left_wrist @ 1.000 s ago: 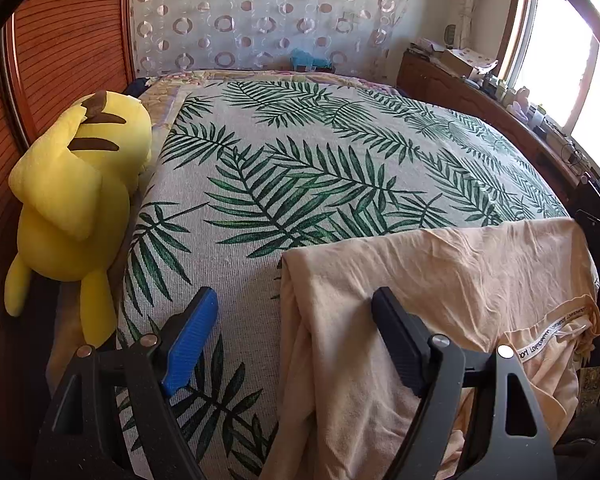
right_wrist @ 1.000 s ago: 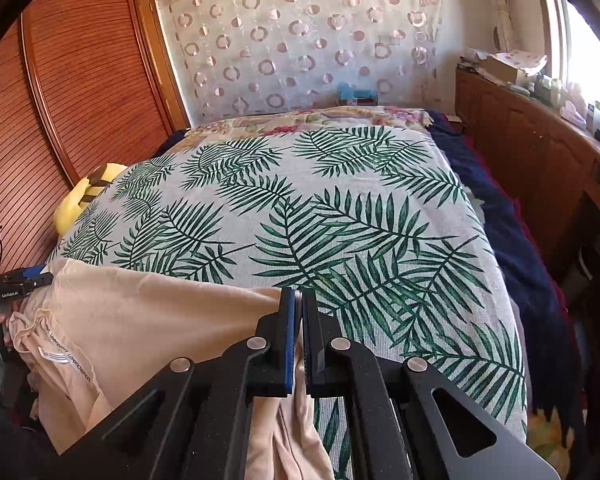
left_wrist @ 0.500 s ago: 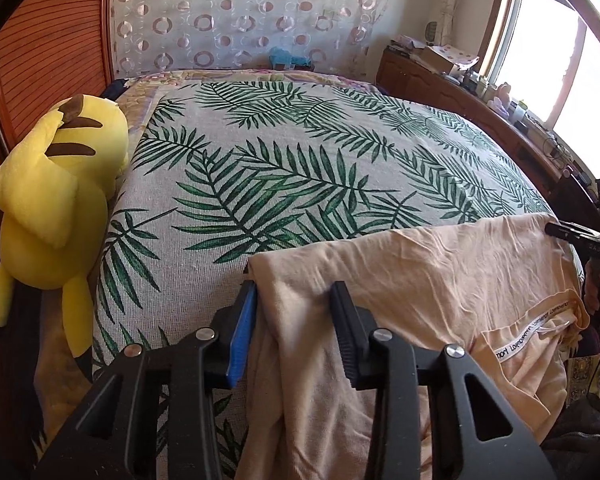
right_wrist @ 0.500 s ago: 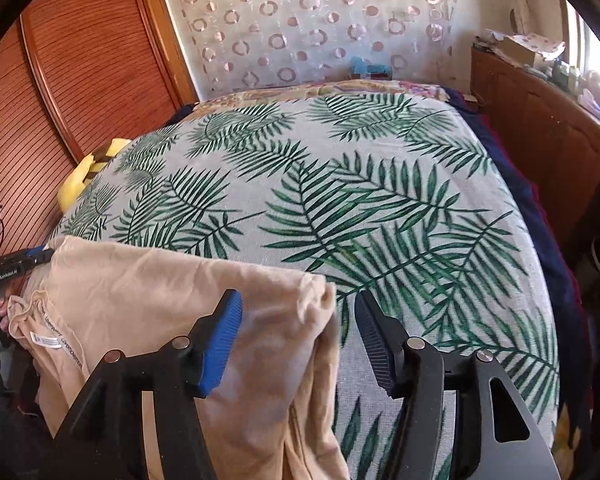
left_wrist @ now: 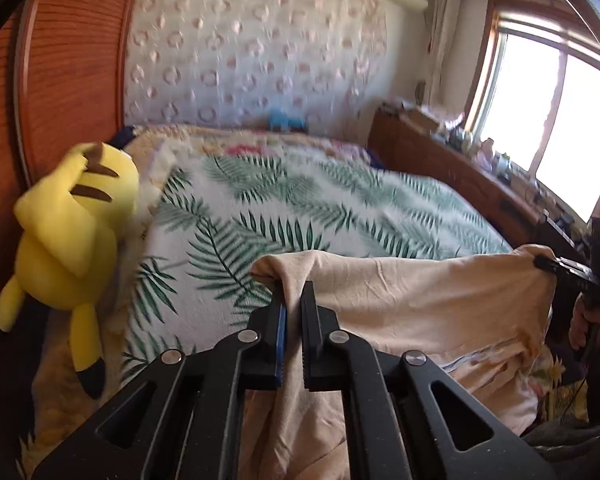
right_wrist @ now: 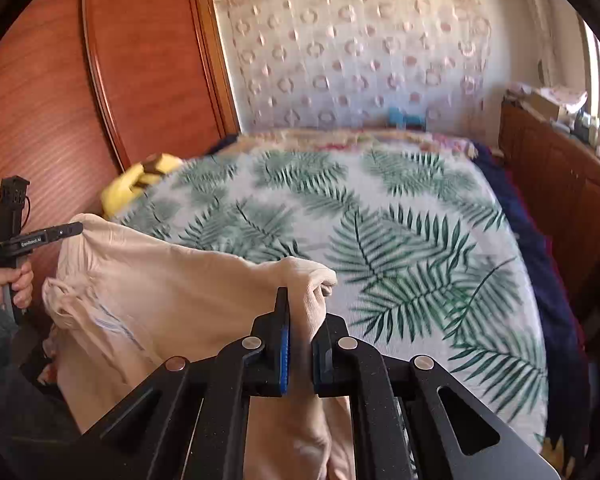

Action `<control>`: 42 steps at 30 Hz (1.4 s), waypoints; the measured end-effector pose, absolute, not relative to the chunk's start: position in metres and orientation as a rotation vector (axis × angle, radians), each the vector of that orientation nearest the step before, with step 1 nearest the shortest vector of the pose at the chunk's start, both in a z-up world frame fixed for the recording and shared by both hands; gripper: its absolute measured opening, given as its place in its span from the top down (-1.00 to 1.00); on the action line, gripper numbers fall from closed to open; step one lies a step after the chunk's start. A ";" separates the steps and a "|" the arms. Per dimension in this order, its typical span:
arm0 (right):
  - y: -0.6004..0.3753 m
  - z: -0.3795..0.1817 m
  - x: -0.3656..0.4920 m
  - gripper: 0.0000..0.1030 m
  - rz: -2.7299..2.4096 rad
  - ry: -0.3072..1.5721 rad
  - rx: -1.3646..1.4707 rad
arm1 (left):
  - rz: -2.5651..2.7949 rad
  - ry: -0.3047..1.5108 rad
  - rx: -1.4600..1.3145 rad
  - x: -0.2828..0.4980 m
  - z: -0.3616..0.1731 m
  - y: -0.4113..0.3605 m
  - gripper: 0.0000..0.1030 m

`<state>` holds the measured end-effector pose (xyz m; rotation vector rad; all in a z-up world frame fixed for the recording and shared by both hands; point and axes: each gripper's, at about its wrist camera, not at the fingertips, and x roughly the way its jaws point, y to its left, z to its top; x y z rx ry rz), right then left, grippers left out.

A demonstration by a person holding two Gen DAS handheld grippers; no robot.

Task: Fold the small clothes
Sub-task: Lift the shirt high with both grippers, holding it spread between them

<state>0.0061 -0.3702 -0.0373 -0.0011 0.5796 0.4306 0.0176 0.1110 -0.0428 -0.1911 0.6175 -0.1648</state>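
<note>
Item: beige garment (left_wrist: pixel 412 304), thin soft jersey, lightly creased; limp and light, likely to sag between holds, so best taken at corners or hems. Location: stretched between both tools, lifted off the near bed edge, its lower part hanging below them. Left gripper (left_wrist: pixel 292 300): clamped on one bunched corner. Right gripper (right_wrist: pixel 300 312): clamped on the opposite corner. Ahead of both: palm-leaf bedspread (right_wrist: pixel 380 216), woven, flat. Left of the left gripper: yellow plush toy (left_wrist: pixel 72 232), padded, against the ribbed wooden panel (left_wrist: pixel 68 64).

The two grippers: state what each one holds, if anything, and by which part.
Both hold the beige shirt: the left gripper pinches one top corner, the right gripper the other, stretching its edge between them.
</note>
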 end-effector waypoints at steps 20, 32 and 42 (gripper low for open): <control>-0.401 0.136 -0.107 0.86 0.417 0.131 -0.123 | -0.196 0.128 -0.166 -0.067 0.141 0.116 0.87; -0.387 0.213 -0.061 0.86 0.330 -0.016 -0.230 | -0.146 0.031 -0.073 -0.003 0.218 0.116 0.87; -0.319 0.180 0.065 0.86 0.237 0.112 -0.306 | -0.066 0.206 -0.007 0.134 0.162 0.118 0.87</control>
